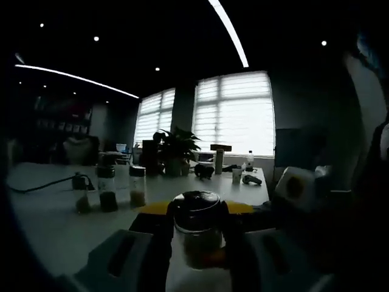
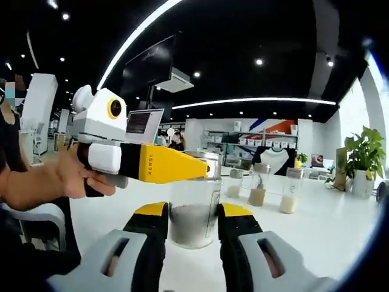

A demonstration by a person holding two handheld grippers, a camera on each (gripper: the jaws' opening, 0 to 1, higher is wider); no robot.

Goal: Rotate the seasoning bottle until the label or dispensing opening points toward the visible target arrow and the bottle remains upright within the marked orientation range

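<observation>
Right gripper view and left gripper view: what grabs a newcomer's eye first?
In the right gripper view, the left gripper, white and yellow in a person's hand, reaches in from the left onto the top of a clear seasoning bottle that stands upright on the white table between the right gripper jaws. The left gripper view is dim: the bottle's dark cap sits up close, with three small jars behind and bright blinded windows beyond.

The bottle (image 2: pixel 193 210) looked like clear, glossy glass or plastic holding pale grains; its lid (image 1: pixel 196 204) was shiny black, and the white table (image 2: pixel 316 231) was smooth.
</observation>
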